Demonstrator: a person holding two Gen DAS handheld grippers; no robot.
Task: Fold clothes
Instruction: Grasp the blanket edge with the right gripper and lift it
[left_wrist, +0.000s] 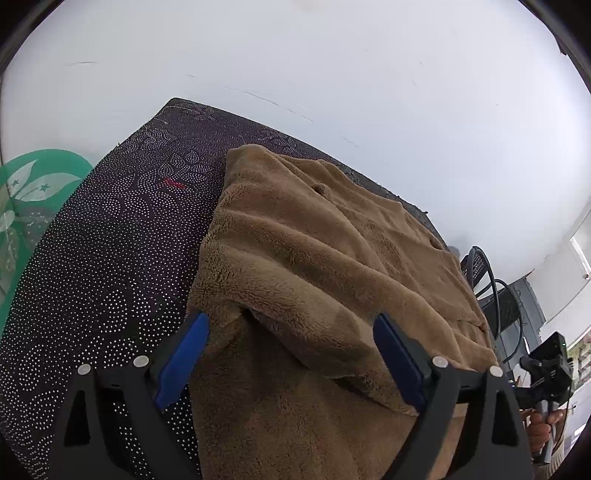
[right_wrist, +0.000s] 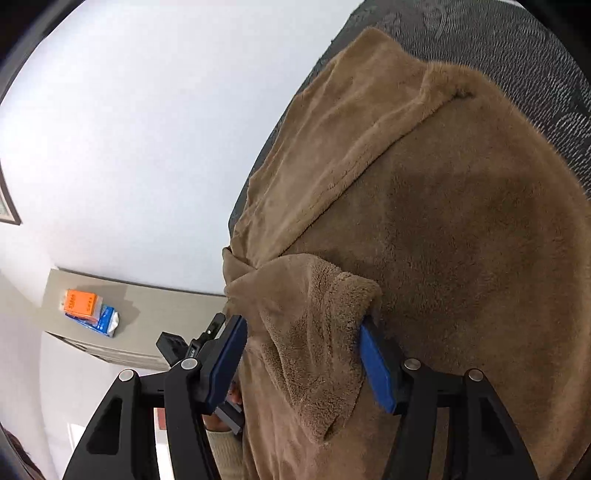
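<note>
A brown fleece garment (left_wrist: 314, 240) lies spread on a table under a dark dotted cloth (left_wrist: 110, 258). My left gripper (left_wrist: 291, 319) stands open over the garment's near edge. A raised fold lies between its blue pads (left_wrist: 181, 354), which do not press on it. In the right wrist view the same garment (right_wrist: 461, 221) fills the right side. My right gripper (right_wrist: 303, 323) is shut on a bunched corner of it. That corner hangs as a flap between the fingers. The right gripper (left_wrist: 546, 369) also shows at the far right of the left wrist view, held by a hand.
A green leaf-patterned item (left_wrist: 33, 192) stands beyond the table's left edge. A black chair (left_wrist: 491, 288) is behind the right corner. An orange box (right_wrist: 79, 302) and a blue packet (right_wrist: 107, 321) rest on a grey ledge. White wall lies behind.
</note>
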